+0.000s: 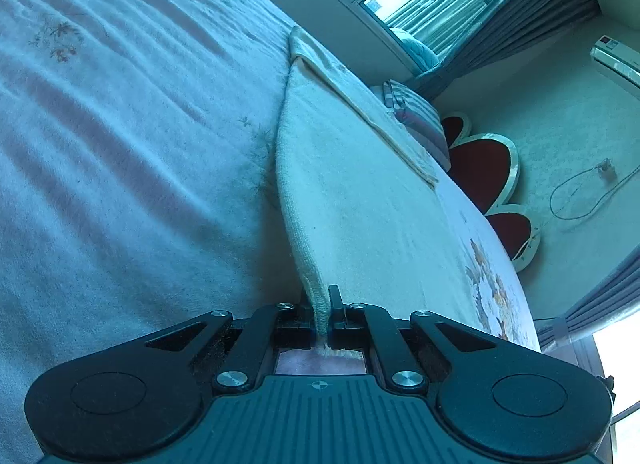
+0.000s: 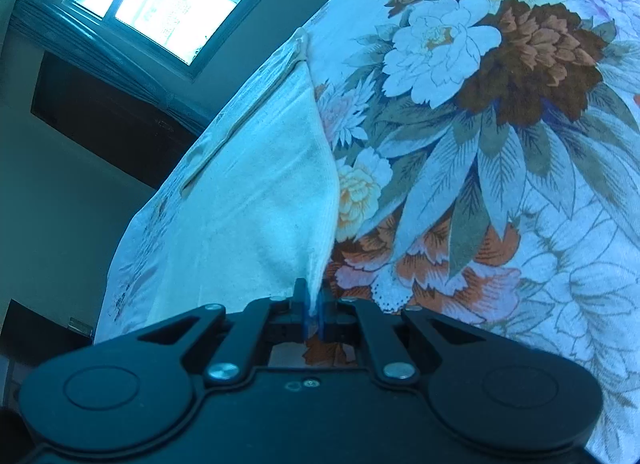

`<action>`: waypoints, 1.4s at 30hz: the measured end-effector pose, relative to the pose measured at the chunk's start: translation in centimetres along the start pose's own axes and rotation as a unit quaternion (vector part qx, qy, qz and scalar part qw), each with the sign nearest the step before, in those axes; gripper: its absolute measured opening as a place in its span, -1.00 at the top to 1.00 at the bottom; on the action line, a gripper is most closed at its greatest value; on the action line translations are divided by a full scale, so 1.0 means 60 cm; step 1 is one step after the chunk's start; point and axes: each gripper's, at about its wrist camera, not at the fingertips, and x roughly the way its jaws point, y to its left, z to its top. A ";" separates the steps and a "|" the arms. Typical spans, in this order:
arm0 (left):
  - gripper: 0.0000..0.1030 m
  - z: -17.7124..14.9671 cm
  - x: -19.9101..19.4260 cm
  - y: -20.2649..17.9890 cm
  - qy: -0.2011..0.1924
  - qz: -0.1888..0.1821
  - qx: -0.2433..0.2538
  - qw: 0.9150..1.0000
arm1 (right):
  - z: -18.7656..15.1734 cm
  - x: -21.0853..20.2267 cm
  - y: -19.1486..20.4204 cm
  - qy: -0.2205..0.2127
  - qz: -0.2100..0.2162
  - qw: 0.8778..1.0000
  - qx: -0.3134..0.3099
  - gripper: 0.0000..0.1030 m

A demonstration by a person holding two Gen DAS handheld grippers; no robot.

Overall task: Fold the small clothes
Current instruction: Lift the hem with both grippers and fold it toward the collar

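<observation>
A small white knitted garment lies stretched on the bed, its far end folded over into a band. My left gripper is shut on the near ribbed corner of this garment, which rises off the bed into the jaws. In the right wrist view the same white garment spreads away over the bed's left side. My right gripper is shut on its other near corner, pinched between the blue pads.
The bed carries a pale fuzzy blanket and a flowered sheet. A striped pillow leans by a red heart-shaped headboard. Windows with curtains, a dark cabinet and an air conditioner line the room.
</observation>
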 end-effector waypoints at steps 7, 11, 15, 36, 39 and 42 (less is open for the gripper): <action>0.92 0.029 -0.018 -0.023 -0.023 -0.026 -0.007 0.999 | 0.014 -0.010 0.029 -0.023 0.010 1.000 -0.018 0.90; 0.92 0.059 -0.031 -0.051 -0.043 -0.047 0.006 0.998 | 0.037 -0.028 0.064 -0.048 0.015 0.998 -0.050 0.90; 0.92 0.117 -0.025 -0.082 -0.063 -0.058 0.018 0.996 | 0.088 -0.031 0.104 -0.071 0.026 0.995 -0.072 0.90; 0.92 0.499 0.288 -0.134 -0.077 -0.021 0.050 0.996 | 0.494 0.270 0.206 -0.067 0.037 0.987 -0.139 0.90; 0.92 0.545 0.369 -0.113 -0.063 0.000 0.049 0.997 | 0.546 0.356 0.181 -0.049 0.032 0.989 -0.135 0.90; 0.92 0.578 0.444 -0.088 -0.049 0.018 0.036 0.998 | 0.579 0.436 0.151 -0.024 0.025 0.992 -0.121 0.90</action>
